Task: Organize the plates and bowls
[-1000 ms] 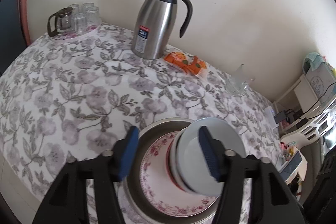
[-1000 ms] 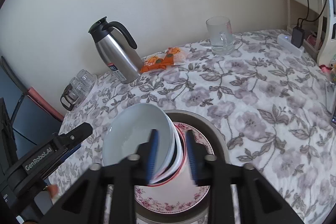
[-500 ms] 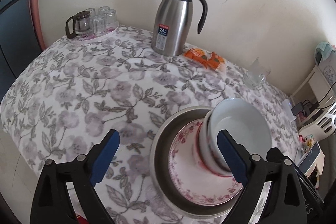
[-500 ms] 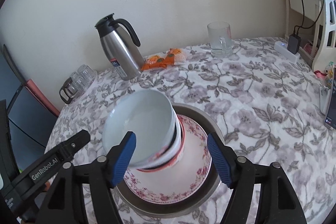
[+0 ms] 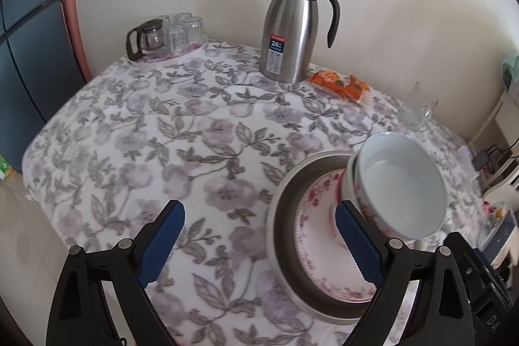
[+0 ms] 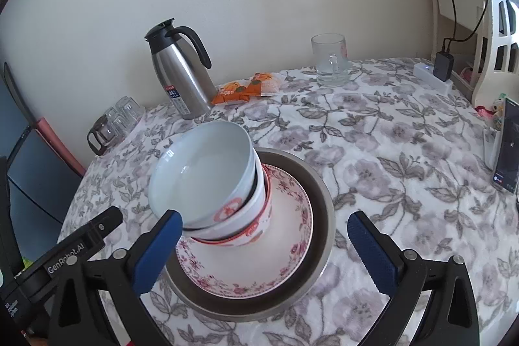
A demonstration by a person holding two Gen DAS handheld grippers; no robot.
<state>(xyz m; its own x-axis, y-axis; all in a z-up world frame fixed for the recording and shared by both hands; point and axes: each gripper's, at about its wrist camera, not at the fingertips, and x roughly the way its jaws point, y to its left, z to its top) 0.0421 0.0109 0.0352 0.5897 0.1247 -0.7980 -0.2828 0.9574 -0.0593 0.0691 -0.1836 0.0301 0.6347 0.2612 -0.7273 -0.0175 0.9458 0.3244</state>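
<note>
White stacked bowls point(image 6: 211, 184) sit between right gripper point(image 6: 264, 248) fingers, untouched.

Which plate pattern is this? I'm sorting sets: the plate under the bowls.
White with a pink-red floral rim, clearest in the right wrist view: plate beneath the bowls.
</note>
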